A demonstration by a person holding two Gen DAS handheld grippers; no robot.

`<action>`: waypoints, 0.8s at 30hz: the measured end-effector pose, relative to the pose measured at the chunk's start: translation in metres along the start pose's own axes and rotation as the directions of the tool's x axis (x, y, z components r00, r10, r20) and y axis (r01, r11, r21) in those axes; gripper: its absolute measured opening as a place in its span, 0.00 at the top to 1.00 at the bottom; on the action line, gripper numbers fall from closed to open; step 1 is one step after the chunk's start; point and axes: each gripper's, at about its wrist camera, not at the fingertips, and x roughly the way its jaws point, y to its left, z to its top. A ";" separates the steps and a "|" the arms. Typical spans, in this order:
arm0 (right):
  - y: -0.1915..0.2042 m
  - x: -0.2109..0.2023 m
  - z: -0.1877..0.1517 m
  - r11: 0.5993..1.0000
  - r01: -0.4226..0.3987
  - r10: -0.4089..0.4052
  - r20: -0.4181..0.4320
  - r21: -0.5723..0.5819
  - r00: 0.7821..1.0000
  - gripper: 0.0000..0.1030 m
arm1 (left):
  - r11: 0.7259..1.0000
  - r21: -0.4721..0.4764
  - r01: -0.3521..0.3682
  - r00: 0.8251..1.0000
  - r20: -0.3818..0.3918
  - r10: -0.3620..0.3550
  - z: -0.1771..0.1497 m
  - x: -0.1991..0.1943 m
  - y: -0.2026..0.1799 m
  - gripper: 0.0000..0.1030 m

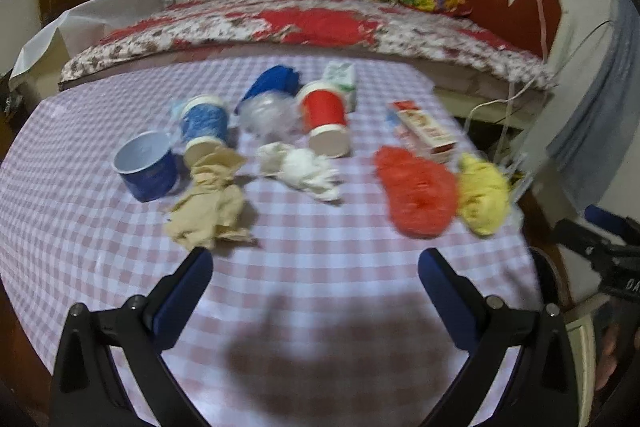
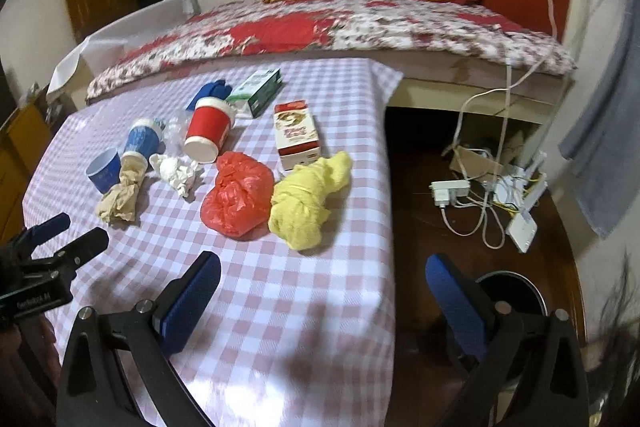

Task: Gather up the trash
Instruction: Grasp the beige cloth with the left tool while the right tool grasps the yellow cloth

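Observation:
Trash lies across a checked tablecloth (image 1: 320,267) (image 2: 280,307): a crumpled tan paper (image 1: 212,203) (image 2: 120,199), white tissue (image 1: 304,169) (image 2: 176,169), a red plastic bag (image 1: 416,191) (image 2: 236,195), a yellow wad (image 1: 482,193) (image 2: 308,199), a lying red cup (image 1: 326,123) (image 2: 208,133), a lying blue cup (image 1: 204,125) (image 2: 140,143), a blue tub (image 1: 146,165) (image 2: 104,171) and a red-white carton (image 1: 424,131) (image 2: 298,135). My left gripper (image 1: 316,269) (image 2: 76,227) hovers open near the front edge, holding nothing. My right gripper (image 2: 324,275) is open over the table's right edge, empty.
A green-white box (image 2: 258,91) (image 1: 342,79) and blue wrapper (image 1: 272,83) lie at the back. Behind the table stands a bed (image 2: 340,27). Right of the table the floor holds cables and a power strip (image 2: 450,193), and a dark round bin (image 2: 512,291) sits below.

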 end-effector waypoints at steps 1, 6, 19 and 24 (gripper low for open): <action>0.001 0.007 0.003 1.000 -0.001 0.001 -0.007 -0.002 1.000 0.00 | 1.000 -0.006 -0.011 1.000 -0.009 0.011 0.002 0.006 0.006 0.00; 0.003 0.045 0.017 1.000 -0.016 0.016 -0.052 -0.004 0.999 0.07 | 0.996 -0.059 -0.064 0.997 -0.044 0.062 0.009 0.033 0.040 0.01; 0.004 0.105 0.024 1.000 -0.019 0.021 -0.147 0.010 0.989 0.29 | 0.991 -0.101 -0.089 0.986 -0.150 0.073 0.016 0.085 0.071 0.20; 0.006 0.108 0.023 0.999 -0.051 0.053 -0.151 0.019 0.987 0.58 | 0.992 -0.101 -0.070 0.982 -0.182 0.050 0.018 0.094 0.073 0.68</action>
